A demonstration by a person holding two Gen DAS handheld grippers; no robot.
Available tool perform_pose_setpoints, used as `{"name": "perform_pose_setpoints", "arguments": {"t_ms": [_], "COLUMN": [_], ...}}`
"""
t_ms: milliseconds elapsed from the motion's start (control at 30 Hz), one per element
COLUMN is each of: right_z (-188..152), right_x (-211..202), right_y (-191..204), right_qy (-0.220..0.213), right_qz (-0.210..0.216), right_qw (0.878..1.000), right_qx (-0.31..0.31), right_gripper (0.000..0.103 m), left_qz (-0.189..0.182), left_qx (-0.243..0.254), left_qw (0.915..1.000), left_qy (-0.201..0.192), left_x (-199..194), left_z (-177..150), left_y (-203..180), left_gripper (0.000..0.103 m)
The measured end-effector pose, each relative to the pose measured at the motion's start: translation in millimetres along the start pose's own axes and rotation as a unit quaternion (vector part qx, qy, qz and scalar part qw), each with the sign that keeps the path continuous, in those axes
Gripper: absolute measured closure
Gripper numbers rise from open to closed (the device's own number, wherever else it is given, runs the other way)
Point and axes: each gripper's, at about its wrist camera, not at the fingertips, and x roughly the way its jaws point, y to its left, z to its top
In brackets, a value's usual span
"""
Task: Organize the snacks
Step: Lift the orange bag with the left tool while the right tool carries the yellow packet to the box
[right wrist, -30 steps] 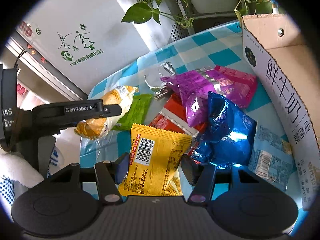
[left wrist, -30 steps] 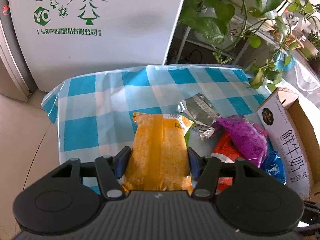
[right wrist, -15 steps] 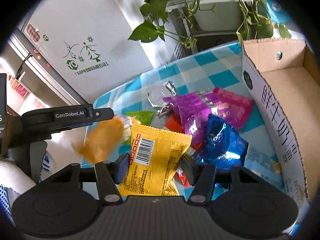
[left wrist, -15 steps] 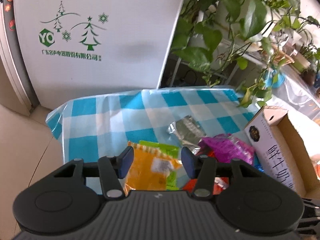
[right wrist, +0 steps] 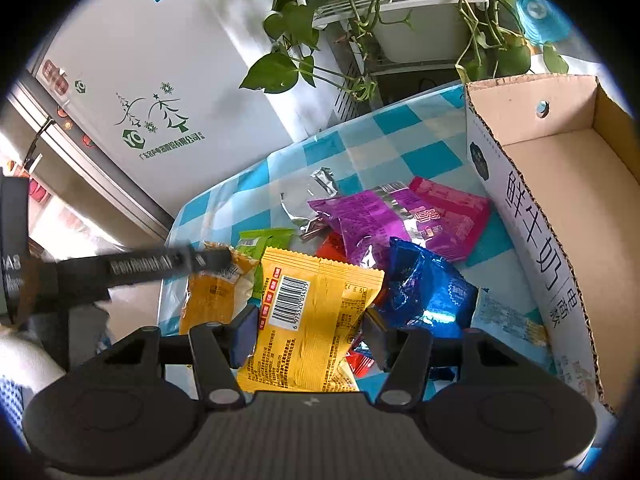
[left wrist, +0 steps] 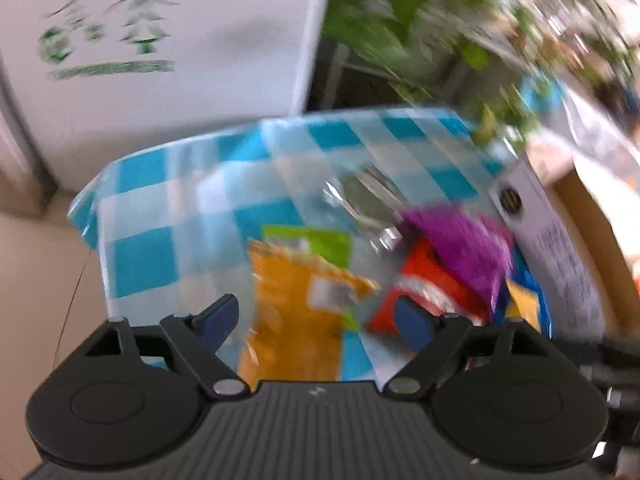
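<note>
My left gripper (left wrist: 316, 316) is open and empty, above an orange snack bag (left wrist: 296, 312) that lies on the blue checked tablecloth (left wrist: 160, 216); this view is blurred. My right gripper (right wrist: 308, 330) is shut on a yellow snack packet (right wrist: 312, 320) with a barcode, held above the pile. The pile holds a purple packet (right wrist: 360, 220), a pink packet (right wrist: 448, 216), a blue foil bag (right wrist: 424, 292), a red packet (left wrist: 424, 276), a green packet (right wrist: 260, 240) and a silver wrapper (right wrist: 304, 196). The orange bag (right wrist: 212, 292) also shows in the right wrist view, under the left gripper's finger (right wrist: 160, 268).
An open cardboard box (right wrist: 560, 184) with Chinese print stands at the table's right side. A white appliance (right wrist: 152, 92) with a green tree logo stands behind the table. Potted vines (right wrist: 360, 20) hang at the back. The table's left edge drops to the floor (left wrist: 40, 280).
My left gripper has opened and let go of the orange bag, which now lies on the cloth. My right gripper has lifted the yellow packet a little higher.
</note>
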Motion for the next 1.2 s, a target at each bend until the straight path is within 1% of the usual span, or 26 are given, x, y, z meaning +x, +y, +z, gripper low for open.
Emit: {"name": "perform_pose_setpoints", "arguments": {"t_ms": [33, 67, 133, 200, 233, 267, 367, 467, 567, 667, 733, 833, 933, 1067, 1200], "right_z": [0, 0, 0, 0, 0, 0, 0, 1, 2, 2, 4, 5, 6, 11, 19], "right_x": [0, 0, 0, 0, 0, -1, -2, -2, -5, -10, -13, -18, -25, -39, -55], "right_y": [0, -1, -1, -1, -1, -1, -2, -4, -2, -1, -1, -1, -1, -9, -24], "right_qy": [0.000, 0.000, 0.001, 0.002, 0.002, 0.001, 0.000, 0.000, -0.003, -0.009, -0.014, -0.020, -0.031, -0.051, -0.074], "right_qz": [0.000, 0.000, -0.001, -0.002, -0.002, -0.003, -0.003, -0.002, 0.003, 0.009, 0.010, 0.007, 0.004, 0.002, -0.002], "right_qw": [1.000, 1.000, 1.000, 1.000, 1.000, 1.000, 1.000, 1.000, 1.000, 1.000, 1.000, 1.000, 0.999, 0.999, 0.997], "right_qx": [0.000, 0.001, 0.003, 0.004, 0.003, 0.002, 0.005, 0.007, 0.005, 0.000, -0.003, -0.007, -0.015, -0.013, 0.000], "right_gripper": [0.040, 0.040, 0.040, 0.040, 0.040, 0.040, 0.040, 0.040, 0.040, 0.040, 0.040, 0.040, 0.040, 0.040, 0.040], "left_qz": [0.012, 0.032, 0.051, 0.058, 0.056, 0.055, 0.038, 0.037, 0.026, 0.020, 0.019, 0.028, 0.022, 0.023, 0.005], "left_qx": [0.022, 0.043, 0.060, 0.065, 0.066, 0.066, 0.047, 0.023, -0.008, -0.037, -0.055, -0.065, -0.094, -0.092, -0.086], "left_qw": [0.9997, 0.9985, 0.9966, 0.9958, 0.9957, 0.9958, 0.9981, 0.9990, 0.9992, 0.9974, 0.9960, 0.9938, 0.9902, 0.9889, 0.9882], "left_qy": [0.003, 0.008, 0.023, 0.030, 0.032, 0.032, 0.012, -0.007, -0.031, -0.058, -0.068, -0.086, -0.101, -0.114, -0.127], "left_x": [2, 7, 17, 25, 27, 27, 19, 10, -4, -21, -29, -39, -48, -58, -66], "left_z": [-3, -8, -14, -19, -21, -22, -24, -27, -35, -44, -49, -53, -53, -48, -39], "left_y": [-6, -11, -13, -12, -11, -10, -8, -8, -7, -8, -9, -16, -21, -37, -57], "left_gripper": [0.014, 0.013, 0.015, 0.029, 0.047, 0.049, 0.050, 0.050, 0.050, 0.050, 0.050, 0.050, 0.050, 0.050, 0.050]}}
